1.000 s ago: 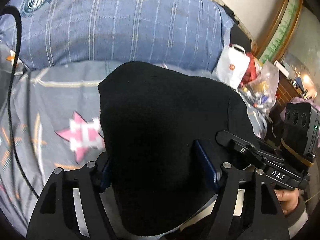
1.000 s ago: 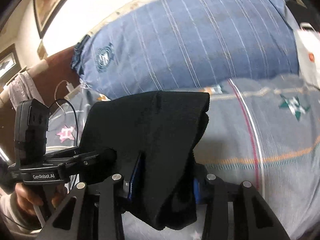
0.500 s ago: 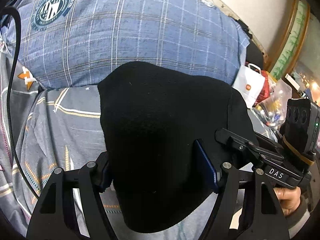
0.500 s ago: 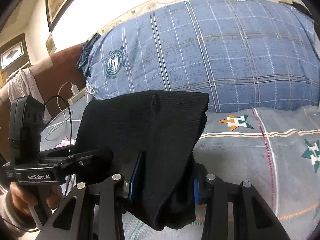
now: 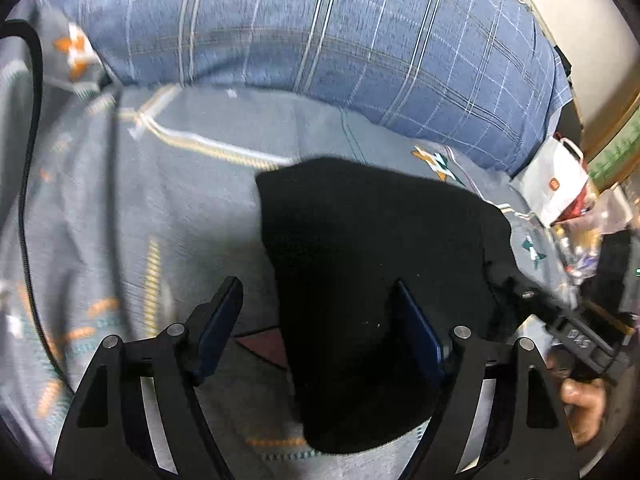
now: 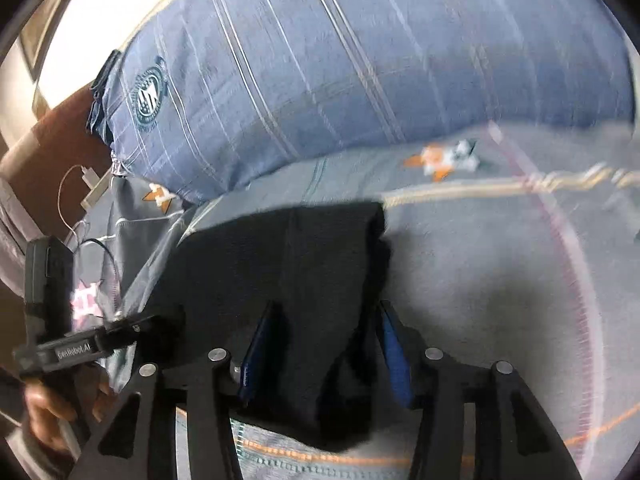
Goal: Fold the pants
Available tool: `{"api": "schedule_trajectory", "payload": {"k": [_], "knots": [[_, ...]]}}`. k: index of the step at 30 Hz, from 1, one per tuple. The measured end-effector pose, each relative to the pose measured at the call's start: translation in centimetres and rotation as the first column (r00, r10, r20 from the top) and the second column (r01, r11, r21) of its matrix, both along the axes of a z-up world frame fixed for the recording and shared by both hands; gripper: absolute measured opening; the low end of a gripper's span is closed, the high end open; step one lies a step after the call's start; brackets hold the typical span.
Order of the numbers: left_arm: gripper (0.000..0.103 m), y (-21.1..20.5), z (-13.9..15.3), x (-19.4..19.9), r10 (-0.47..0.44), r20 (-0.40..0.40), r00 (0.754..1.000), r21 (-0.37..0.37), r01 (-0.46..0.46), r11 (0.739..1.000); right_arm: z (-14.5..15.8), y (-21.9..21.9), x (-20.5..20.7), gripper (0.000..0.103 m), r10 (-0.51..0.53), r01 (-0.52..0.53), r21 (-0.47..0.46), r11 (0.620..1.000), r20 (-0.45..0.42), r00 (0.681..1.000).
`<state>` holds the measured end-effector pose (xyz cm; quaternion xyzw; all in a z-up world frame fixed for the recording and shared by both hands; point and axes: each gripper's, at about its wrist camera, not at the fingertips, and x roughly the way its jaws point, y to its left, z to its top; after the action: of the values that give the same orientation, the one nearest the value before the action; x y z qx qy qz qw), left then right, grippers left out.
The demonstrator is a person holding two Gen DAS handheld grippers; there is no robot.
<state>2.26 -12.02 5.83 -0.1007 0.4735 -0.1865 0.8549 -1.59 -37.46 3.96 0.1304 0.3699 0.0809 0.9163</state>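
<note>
The folded black pants (image 5: pixel 372 264) lie on the grey patterned bedsheet (image 5: pixel 160 208). My left gripper (image 5: pixel 316 320) is open; its left finger stands clear of the cloth and its right finger (image 5: pixel 416 328) rests against the pants. In the right wrist view the pants (image 6: pixel 304 264) lie flat between my right gripper's (image 6: pixel 324 344) blue-padded fingers, which stand apart around the cloth's near edge. Both views are motion-blurred. Each gripper shows in the other's view.
A large blue plaid pillow (image 5: pixel 320 40) lies along the far side of the bed. A white paper bag (image 5: pixel 556 192) and clutter stand at the right. A black cable (image 5: pixel 28 160) runs down the left. A charger and wire (image 6: pixel 88 180) lie far left.
The pants have come down from held up in the air onto the bedsheet. My left gripper has opened, its left finger now off the cloth. My right gripper's fingers have spread.
</note>
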Motion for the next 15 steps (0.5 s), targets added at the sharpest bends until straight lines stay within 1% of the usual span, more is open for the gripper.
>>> {"api": "schedule_trajectory", "payload": {"k": [2,4,5,7,10,12,15], "knots": [[0.079,-0.2,1.5,-0.5,0.008,0.058,0.998,0.034,-0.01,0.999,1.6,0.2,-1.1,0.049,-0.018,0.021,-0.064,0.998,0.048,0.999],[0.079,-0.8,2.6,-0.8,0.006,0.095,0.995,0.055,-0.012,0.998,3.1,0.4,-1.7,0.049,0.01,-0.004,-0.06,0.998,0.1,0.995],[0.079,-1.3,3.2,-0.8,0.002,0.119,0.993,0.08,-0.012,0.997,3.7,0.8,-1.9,0.049,0.032,-0.026,-0.055,0.998,0.119,0.992],[0.079,-2.3,3.6,-0.8,-0.006,0.147,0.989,0.12,-0.011,0.993,4.6,1.9,-2.1,0.049,0.077,-0.066,-0.078,0.995,0.145,0.986],[0.079,-3.3,3.4,-0.4,-0.019,0.16,0.987,0.152,-0.005,0.988,4.5,3.3,-1.8,0.049,0.125,-0.107,-0.122,0.987,0.151,0.98],[0.079,-4.2,2.9,0.1,-0.02,0.159,0.987,0.168,-0.008,0.986,3.7,3.8,-1.0,0.049,0.136,-0.116,-0.143,0.983,0.137,0.981],[0.079,-4.9,1.8,0.7,-0.022,0.15,0.988,0.19,-0.007,0.982,2.2,3.5,0.1,0.049,0.134,-0.12,-0.132,0.984,0.103,0.986]]}}
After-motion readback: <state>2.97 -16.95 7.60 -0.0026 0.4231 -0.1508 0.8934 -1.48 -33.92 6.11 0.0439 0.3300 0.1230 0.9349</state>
